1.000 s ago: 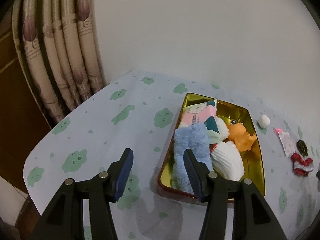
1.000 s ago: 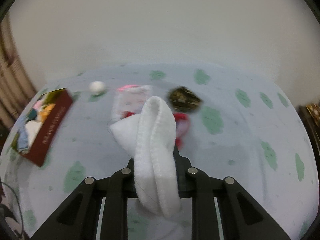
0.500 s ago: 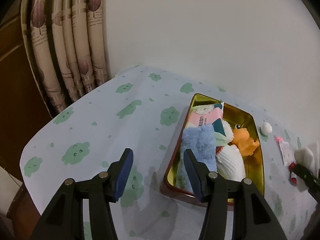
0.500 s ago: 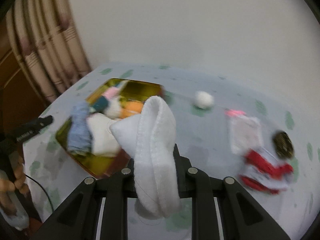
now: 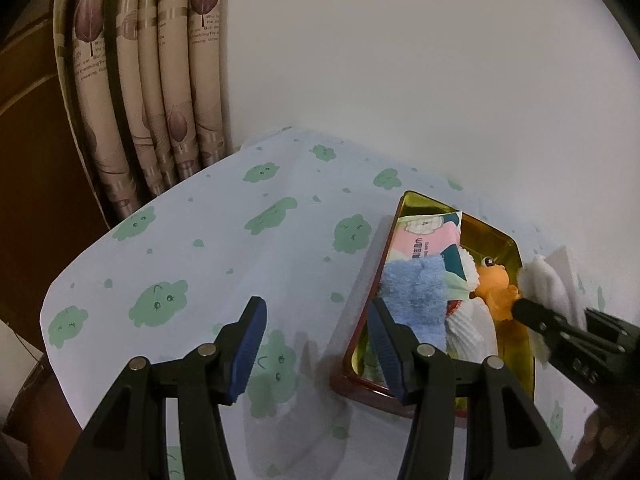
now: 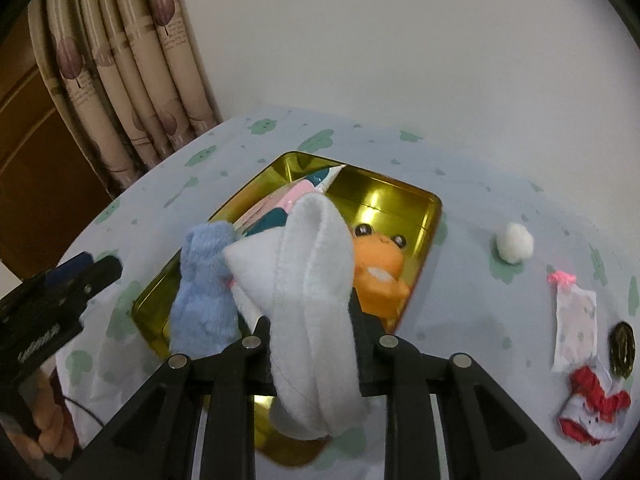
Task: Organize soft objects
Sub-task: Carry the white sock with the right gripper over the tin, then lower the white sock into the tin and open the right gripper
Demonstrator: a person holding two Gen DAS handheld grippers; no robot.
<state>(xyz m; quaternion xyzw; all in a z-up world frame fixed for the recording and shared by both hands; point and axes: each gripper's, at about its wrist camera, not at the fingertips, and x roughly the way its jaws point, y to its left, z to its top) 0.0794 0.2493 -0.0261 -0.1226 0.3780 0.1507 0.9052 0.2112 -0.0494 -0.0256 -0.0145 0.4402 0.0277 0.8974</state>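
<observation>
My right gripper (image 6: pixel 310 312) is shut on a folded white fleece cloth (image 6: pixel 312 280) and holds it above the gold tin tray (image 6: pixel 384 196). The tray holds a blue fuzzy cloth (image 6: pixel 202 292), an orange plush frog (image 6: pixel 378 258) and a pink packet (image 5: pixel 420 242). In the left wrist view the tray (image 5: pixel 416 204) sits right of my open, empty left gripper (image 5: pixel 316 336), whose right finger is at the tray's near corner. The right gripper (image 5: pixel 536 318) with the white cloth (image 5: pixel 548 284) shows over the tray's right edge.
On the green-patterned tablecloth (image 6: pixel 480 208), right of the tray, lie a white pompom (image 6: pixel 515 242), a small white pouch with pink bow (image 6: pixel 574 320), a dark round item (image 6: pixel 624 346) and a red-and-white fabric piece (image 6: pixel 592 408). Curtains (image 5: pixel 140 80) hang at the back left.
My right gripper has swung left with the white cloth, from over the small items to over the tray. The left gripper has drawn back and shifted left a little.
</observation>
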